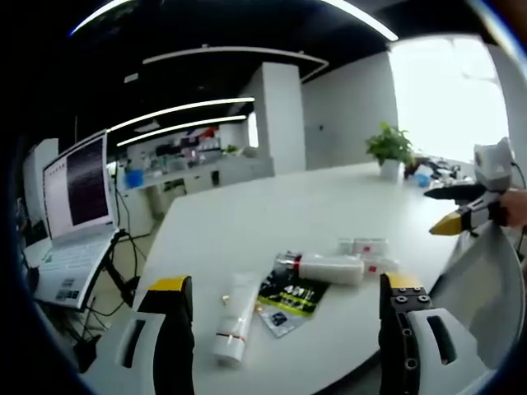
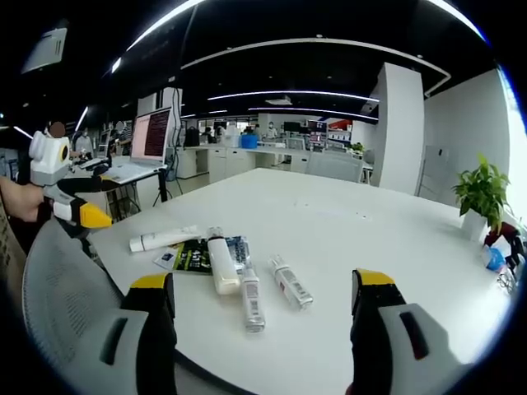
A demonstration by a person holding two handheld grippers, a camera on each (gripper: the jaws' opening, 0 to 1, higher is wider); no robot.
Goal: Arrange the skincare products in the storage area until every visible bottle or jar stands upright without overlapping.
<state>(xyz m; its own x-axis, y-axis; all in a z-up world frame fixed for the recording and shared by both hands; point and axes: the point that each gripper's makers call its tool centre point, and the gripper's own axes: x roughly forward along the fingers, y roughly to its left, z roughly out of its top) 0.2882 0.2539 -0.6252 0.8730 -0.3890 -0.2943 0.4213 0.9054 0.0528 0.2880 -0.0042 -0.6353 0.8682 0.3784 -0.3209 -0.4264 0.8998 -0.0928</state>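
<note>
**White plastic all lying flat, nothing stood up yet**

White plastic is what both grippers are looking at: a cluster of skincare containers lying on their sides near the edge of the white table, none upright.

In the right gripper view, a squeeze tube is lying with its long axis roughly parallel to the near table edge. A stubbier white bottle is resting across a dark green printed sachet, overlapping it, with its cap end pointing away from the camera. Two small clear-capped bottles and are lying just beside it, angled toward the camera and slightly splayed apart.

In the left gripper view the same tube is pointing toward the camera, and the white bottle is lying crosswise.

These are probably light and smooth, so slippery and prone to rolling. The tube looks soft, so a squeeze at its stiff cap end should be safer. The bottles look rigid; gripping mid-body across the long axis seems best.

The left gripper is hovering with jaws wide and empty. The right gripper is likewise spread wide, holding nothing, above the table edge.
</note>
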